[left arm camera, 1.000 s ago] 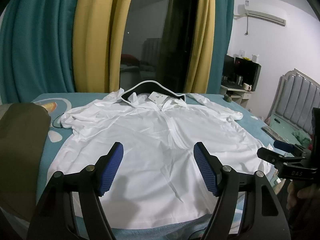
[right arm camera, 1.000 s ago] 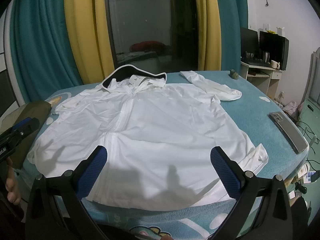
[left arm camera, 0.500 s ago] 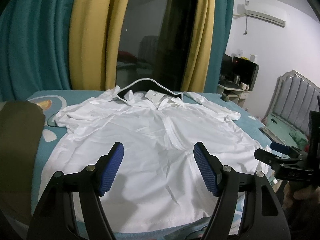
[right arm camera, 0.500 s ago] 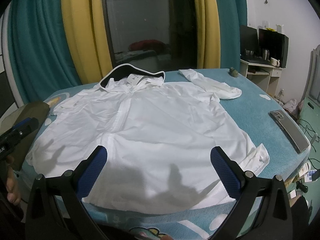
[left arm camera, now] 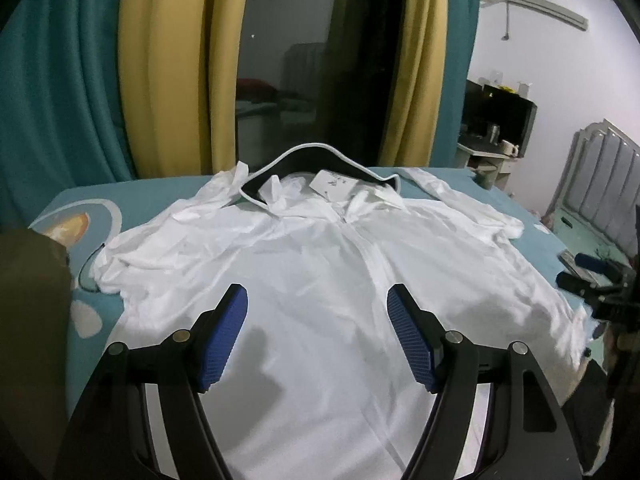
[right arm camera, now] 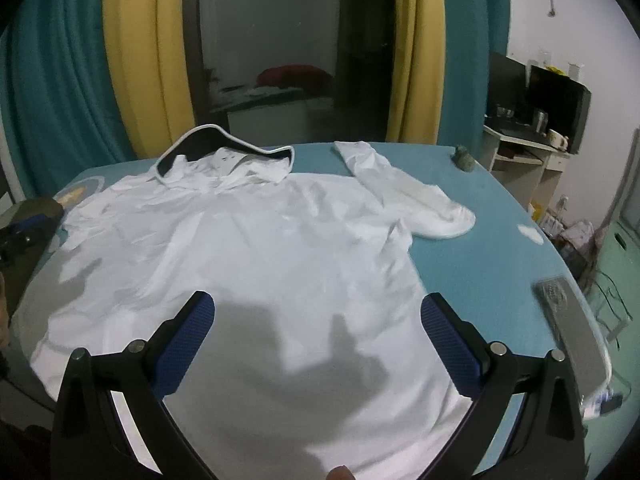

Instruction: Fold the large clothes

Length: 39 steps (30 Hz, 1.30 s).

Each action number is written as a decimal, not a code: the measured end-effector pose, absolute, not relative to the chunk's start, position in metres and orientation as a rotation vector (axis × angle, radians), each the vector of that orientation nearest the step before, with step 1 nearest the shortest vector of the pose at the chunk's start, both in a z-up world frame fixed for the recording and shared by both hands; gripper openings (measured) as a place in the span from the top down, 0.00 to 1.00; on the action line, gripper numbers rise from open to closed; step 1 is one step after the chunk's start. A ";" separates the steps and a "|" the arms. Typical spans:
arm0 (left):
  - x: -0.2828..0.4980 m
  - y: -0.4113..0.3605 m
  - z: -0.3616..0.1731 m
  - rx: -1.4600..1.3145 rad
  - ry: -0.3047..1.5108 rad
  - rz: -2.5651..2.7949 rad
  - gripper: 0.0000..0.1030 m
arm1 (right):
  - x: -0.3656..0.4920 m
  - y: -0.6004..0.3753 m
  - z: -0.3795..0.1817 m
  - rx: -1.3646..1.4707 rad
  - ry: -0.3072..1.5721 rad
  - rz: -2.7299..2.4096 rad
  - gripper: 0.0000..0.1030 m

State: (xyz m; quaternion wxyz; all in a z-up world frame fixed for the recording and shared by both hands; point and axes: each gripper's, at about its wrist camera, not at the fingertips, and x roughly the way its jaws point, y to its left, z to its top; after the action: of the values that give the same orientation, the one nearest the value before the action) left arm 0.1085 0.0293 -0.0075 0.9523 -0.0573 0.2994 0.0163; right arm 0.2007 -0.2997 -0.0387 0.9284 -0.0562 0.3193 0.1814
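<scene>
Both jaws agape, nearer jacket (left arm camera: 320,280)

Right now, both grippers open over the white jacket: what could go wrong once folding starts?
1. The phone lies at the table edge beside the white jacket; dragged cloth might knock it off.
2. The right sleeve is already doubled back; it may bunch inside a fold.
3. The thin fabric is wrinkled, so the left gripper or right gripper may pinch both layers.
</scene>
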 end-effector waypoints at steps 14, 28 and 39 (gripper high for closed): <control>0.208 0.105 -0.037 -0.215 0.704 0.186 0.26 | 0.385 -0.297 -0.043 -0.239 0.783 0.404 0.29; 0.240 0.160 -0.061 -0.275 0.759 0.322 0.26 | 0.527 -0.236 -0.074 -0.278 0.923 0.485 0.42; 0.225 0.161 -0.052 -0.275 0.735 0.313 0.26 | 0.514 -0.264 -0.033 -0.245 0.841 0.494 0.96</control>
State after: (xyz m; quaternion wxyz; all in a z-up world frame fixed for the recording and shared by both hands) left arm 0.2249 0.1609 -0.0517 0.9121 -0.1332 0.3568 0.1519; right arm 0.5145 -0.2643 -0.0330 0.8763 -0.1173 0.4028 0.2368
